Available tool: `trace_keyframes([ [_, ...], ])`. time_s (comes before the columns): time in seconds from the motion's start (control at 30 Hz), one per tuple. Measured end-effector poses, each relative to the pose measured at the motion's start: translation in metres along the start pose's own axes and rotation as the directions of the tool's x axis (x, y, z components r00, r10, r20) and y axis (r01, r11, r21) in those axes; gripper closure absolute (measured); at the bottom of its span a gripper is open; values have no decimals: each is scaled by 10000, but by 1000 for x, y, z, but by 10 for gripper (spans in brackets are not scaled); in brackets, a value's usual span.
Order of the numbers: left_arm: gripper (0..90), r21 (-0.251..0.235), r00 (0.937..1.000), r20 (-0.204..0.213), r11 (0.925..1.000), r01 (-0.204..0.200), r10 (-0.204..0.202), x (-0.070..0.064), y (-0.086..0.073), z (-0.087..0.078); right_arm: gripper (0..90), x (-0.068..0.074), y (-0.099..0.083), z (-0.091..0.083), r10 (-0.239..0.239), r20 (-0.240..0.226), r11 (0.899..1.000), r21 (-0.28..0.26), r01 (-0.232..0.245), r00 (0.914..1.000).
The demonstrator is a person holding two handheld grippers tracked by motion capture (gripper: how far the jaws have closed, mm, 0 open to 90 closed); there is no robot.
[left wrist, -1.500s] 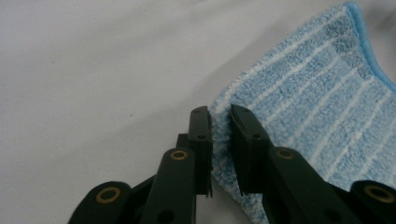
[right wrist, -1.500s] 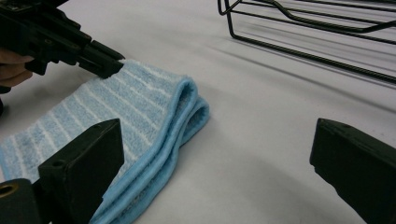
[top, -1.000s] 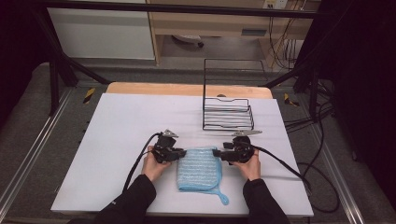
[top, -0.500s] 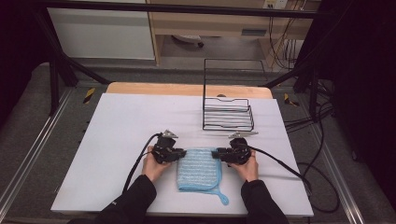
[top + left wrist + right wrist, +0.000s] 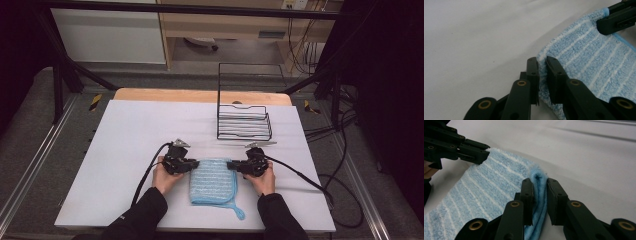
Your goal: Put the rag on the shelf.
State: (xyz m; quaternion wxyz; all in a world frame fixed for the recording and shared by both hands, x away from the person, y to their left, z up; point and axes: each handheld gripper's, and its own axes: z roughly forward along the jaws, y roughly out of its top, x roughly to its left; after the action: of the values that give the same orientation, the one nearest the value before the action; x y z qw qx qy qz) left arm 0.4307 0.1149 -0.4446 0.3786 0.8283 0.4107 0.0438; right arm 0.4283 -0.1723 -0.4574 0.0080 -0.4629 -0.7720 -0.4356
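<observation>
White paper covers the big table [image 5: 130,140], and a black wire rack [image 5: 244,122] stands on the far right part of it. Near the person lies a blue cloth [image 5: 213,182] with white stripes. It is folded in two, with a little loop hanging out at its near right corner. The left tool [image 5: 191,164] pinches the far left corner of the cloth, its jaws almost together with the fluffy edge between them. The right tool [image 5: 233,165] pinches the far right corner the same way, over the folded edge. I think one fold is done, and what is left may be another fold or carrying the cloth to the rack. Compared with a moment ago, the cloth looks a bit narrower and both hands sit closer together.
</observation>
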Motion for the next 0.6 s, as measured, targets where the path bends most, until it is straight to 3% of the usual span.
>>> trace_keyframes([
  [0.27, 826, -145, 9998, 68, 9998, 169, -168, 2, 1, -5, 789, 2, 3, -6, 104, -116, 9994, -330, -108, 9999],
  [0.43, 831, -539, 9994, 175, 9981, 302, -293, 1, 3, -13, 791, 5, 4, -12, 166, -256, 9979, -619, -182, 9995],
  [0.6, 832, -926, 9998, 163, 9957, 77, -62, -2, 5, -24, 791, 9, 6, -19, 24, -375, 9949, -1002, -62, 9993],
])
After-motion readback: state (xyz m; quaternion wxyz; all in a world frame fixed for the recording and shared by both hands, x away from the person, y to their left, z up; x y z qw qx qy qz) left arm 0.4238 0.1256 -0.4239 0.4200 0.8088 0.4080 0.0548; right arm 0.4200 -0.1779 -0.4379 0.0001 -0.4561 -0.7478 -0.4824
